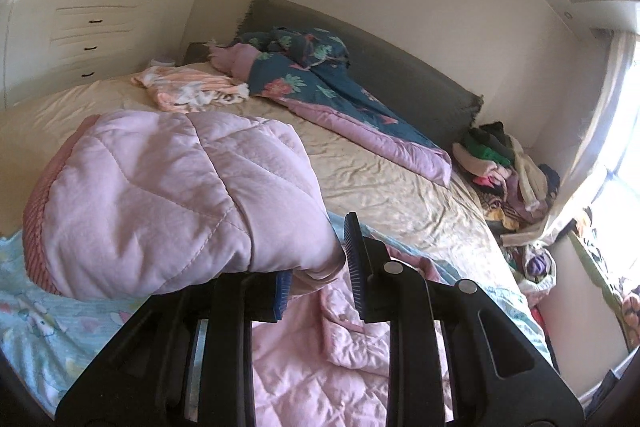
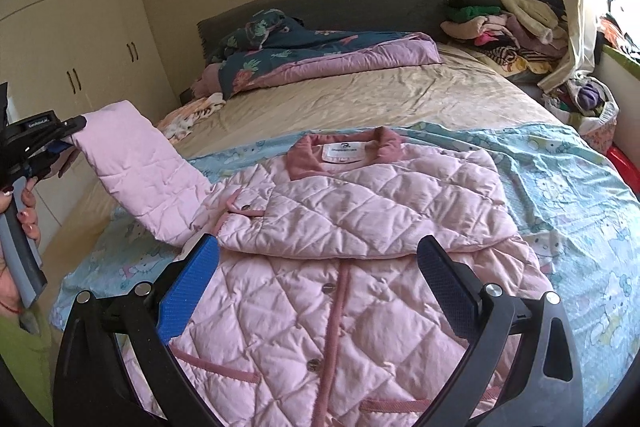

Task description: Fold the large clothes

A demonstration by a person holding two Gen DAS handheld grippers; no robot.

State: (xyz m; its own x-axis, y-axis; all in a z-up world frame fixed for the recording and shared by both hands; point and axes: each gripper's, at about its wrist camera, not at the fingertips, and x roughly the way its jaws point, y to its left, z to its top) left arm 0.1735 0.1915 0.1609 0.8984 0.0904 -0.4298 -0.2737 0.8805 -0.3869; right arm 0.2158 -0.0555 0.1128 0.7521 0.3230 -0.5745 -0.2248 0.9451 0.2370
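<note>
- Pink quilted jacket (image 2: 340,267) lies front-up on a pale blue cartoon-print sheet (image 2: 560,187) at the near end of the bed (image 2: 360,95), its darker pink collar (image 2: 344,151) toward the headboard and its hem toward the cameras.
- One sleeve (image 2: 360,215) is already laid across the chest, running side to side just below the collar.
- The other sleeve (image 2: 140,171) is off the bed: it rises from the shoulder seam out to the left side of the right wrist view, its long axis slanting up and away from the body of the jacket.
- The left gripper (image 1: 320,267) has that sleeve pinched near the ribbed cuff (image 1: 36,223); its blue pads are closed tight on the fabric, and the cuff end bulges over one finger.
- The right gripper (image 2: 316,291) hovers over the lower front of the jacket with its jaws spread wide and nothing between them.
- The turning relation, as I judge it: the sleeve's free end is on the left, the chest to its right, so the fold needs a carry across toward the jacket's middle.
- The left hand is the nearer one and already has the cloth; the right is placed to pin the body.
- Risk: the padded fabric may spring back.
</note>
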